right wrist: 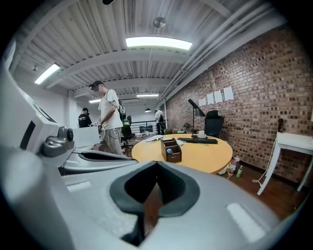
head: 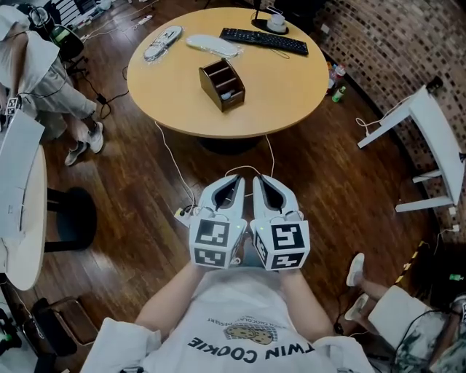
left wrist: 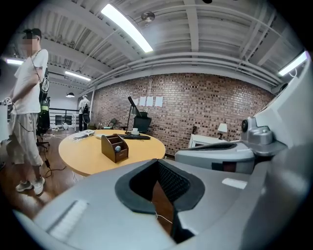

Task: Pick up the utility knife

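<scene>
No utility knife can be made out in any view. A brown wooden desk organizer point(head: 222, 85) stands on the round wooden table point(head: 291, 80), with a small bluish thing in its front compartment point(right wrist: 169, 152). My left gripper point(head: 237, 177) and right gripper point(head: 256, 177) are held side by side over the wooden floor, short of the table's near edge and pointing toward it. Both have their jaws together with nothing between them. The left gripper view shows the organizer point(left wrist: 114, 147) ahead to the left, and the right gripper view shows the organizer point(right wrist: 171, 150) almost straight ahead.
A black keyboard point(head: 263, 40), a white oblong object point(head: 212, 45), a power strip point(head: 162, 42) and a cup point(head: 277, 22) lie at the table's far side. A person point(head: 44, 87) stands at left. A tipped white table point(head: 429, 131) is at right, with bottles point(head: 336, 84) and cables on the floor.
</scene>
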`<action>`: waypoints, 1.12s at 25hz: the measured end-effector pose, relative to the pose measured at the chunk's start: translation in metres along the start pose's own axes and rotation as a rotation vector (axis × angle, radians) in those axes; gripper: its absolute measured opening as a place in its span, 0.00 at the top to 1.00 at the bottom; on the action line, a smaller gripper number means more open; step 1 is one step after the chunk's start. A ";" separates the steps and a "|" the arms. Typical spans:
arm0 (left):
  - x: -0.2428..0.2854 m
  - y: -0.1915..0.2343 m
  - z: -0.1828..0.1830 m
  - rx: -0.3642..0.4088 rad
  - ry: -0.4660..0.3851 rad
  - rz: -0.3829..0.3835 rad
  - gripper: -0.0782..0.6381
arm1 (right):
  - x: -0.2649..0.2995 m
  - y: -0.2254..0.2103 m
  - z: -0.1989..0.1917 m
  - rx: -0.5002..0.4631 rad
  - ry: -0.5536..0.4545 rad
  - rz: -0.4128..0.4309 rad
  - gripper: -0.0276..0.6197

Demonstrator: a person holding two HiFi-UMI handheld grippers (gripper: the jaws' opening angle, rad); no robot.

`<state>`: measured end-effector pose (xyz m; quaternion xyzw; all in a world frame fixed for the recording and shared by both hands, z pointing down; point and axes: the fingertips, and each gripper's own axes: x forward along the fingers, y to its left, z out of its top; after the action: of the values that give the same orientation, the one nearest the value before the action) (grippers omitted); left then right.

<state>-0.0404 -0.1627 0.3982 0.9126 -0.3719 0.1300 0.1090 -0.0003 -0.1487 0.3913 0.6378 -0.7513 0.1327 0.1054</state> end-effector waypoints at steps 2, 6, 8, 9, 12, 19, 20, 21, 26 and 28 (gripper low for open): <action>0.010 0.005 0.001 -0.001 0.003 0.001 0.88 | 0.009 -0.005 -0.001 0.009 0.005 0.005 0.96; 0.036 0.015 0.007 0.002 0.005 0.008 0.88 | 0.035 -0.019 0.000 0.028 0.016 0.023 0.96; 0.051 0.024 0.010 0.002 0.010 0.022 0.88 | 0.052 -0.028 0.003 0.028 0.020 0.034 0.96; 0.059 0.029 0.012 0.001 0.013 0.030 0.88 | 0.060 -0.032 0.005 0.028 0.022 0.042 0.96; 0.085 0.041 0.017 -0.008 0.022 0.053 0.88 | 0.085 -0.046 0.010 0.023 0.032 0.068 0.96; 0.140 0.070 0.034 -0.037 0.036 0.110 0.88 | 0.137 -0.075 0.030 -0.017 0.057 0.145 0.96; 0.148 0.074 0.038 -0.038 0.035 0.120 0.88 | 0.144 -0.081 0.032 -0.019 0.060 0.153 0.96; 0.156 0.078 0.041 -0.036 0.033 0.129 0.88 | 0.152 -0.087 0.034 -0.019 0.062 0.161 0.96; 0.193 0.085 0.048 -0.031 0.037 0.161 0.88 | 0.181 -0.112 0.037 -0.009 0.072 0.198 0.96; 0.204 0.089 0.050 -0.027 0.033 0.175 0.88 | 0.192 -0.120 0.040 -0.009 0.069 0.208 0.96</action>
<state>0.0448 -0.3722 0.4251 0.8728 -0.4502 0.1489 0.1158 0.0867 -0.3591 0.4245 0.5508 -0.8100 0.1616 0.1197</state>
